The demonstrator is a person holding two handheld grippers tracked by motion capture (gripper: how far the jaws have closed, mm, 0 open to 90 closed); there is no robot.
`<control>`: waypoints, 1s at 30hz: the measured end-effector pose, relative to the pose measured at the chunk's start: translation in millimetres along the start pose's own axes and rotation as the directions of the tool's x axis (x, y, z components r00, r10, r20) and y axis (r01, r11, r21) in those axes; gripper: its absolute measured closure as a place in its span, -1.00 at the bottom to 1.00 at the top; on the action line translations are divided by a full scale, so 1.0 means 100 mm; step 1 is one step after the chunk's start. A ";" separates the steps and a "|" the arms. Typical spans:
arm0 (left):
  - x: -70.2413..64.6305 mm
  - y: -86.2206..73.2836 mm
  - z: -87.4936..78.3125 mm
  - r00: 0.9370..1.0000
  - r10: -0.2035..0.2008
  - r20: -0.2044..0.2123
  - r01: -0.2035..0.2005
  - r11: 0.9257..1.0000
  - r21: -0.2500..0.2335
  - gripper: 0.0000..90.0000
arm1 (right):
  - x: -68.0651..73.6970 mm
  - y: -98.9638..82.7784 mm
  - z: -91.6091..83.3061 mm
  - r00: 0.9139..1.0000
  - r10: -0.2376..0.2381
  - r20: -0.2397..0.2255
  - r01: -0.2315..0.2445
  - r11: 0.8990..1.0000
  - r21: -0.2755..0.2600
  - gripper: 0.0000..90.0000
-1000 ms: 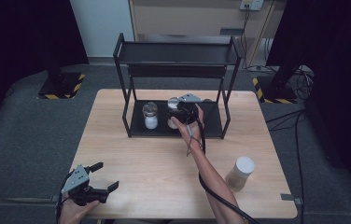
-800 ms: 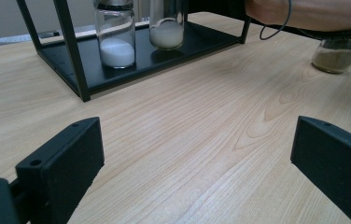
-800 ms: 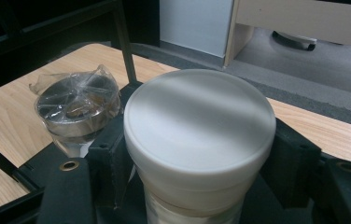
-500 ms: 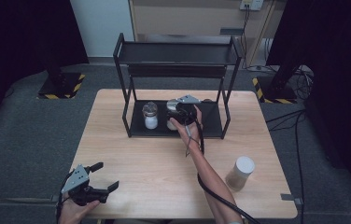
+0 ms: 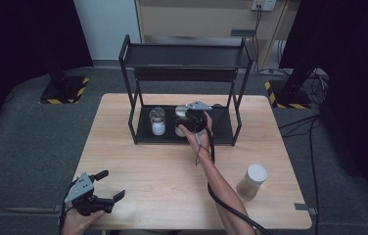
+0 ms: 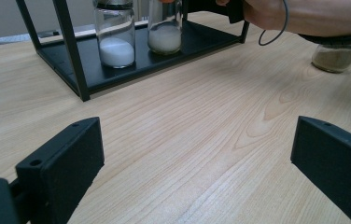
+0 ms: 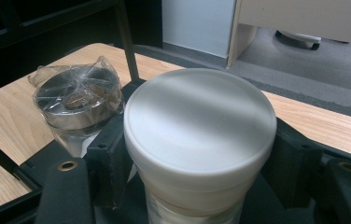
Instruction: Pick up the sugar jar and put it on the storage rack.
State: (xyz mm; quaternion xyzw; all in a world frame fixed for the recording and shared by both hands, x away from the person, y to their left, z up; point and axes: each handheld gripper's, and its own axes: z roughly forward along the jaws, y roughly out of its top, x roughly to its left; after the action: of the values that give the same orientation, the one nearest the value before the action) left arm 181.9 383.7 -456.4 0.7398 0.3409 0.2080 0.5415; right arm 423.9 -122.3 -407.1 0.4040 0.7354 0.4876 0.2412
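A white-lidded jar (image 7: 199,135) of white powder (image 6: 165,37) stands on the lower shelf of a black two-tier rack (image 5: 132,93). My right gripper (image 5: 192,120) is shut on this jar, one jaw on each side just under the lid (image 7: 199,116). The jaws have just eased open a touch, with the jar still between them. Beside it stands a silver-lidded jar (image 5: 157,121) (image 7: 78,100) with white powder, its lid wrapped in clear film. My left gripper (image 5: 96,193) (image 6: 197,163) rests open and holds nothing at the table's near left corner.
A third jar (image 5: 251,181) with a white lid and brownish contents (image 6: 334,58) stands on the wooden table (image 5: 162,171) at the near right. The rack's upper shelf (image 5: 187,56) hangs above the jars. The person's right forearm (image 5: 216,181) crosses the table's middle.
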 end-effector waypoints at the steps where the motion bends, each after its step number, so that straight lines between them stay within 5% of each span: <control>1: 0.00 0.00 0.00 1.000 0.000 0.000 0.000 1.000 0.000 -0.97 | 0.00 0.00 0.00 1.000 0.002 -0.001 -0.002 1.000 -0.002 -0.28; 14: 0.00 0.01 0.01 1.000 0.004 -0.001 -0.004 1.000 0.004 -0.96 | 0.02 0.18 -0.24 0.999 -0.024 -0.040 0.022 0.999 -0.049 -0.76; 30: -0.01 0.02 0.02 1.000 0.007 0.001 -0.007 1.000 0.015 -0.96 | -0.05 0.68 -1.02 0.988 -0.108 -0.108 0.102 0.993 -0.061 -0.81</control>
State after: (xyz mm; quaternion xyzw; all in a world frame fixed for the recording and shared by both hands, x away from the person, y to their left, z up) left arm 182.9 381.4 -455.3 0.7451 0.3394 0.2069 0.5356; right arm 374.5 -166.4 -303.6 0.3301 0.7543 0.5159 0.2364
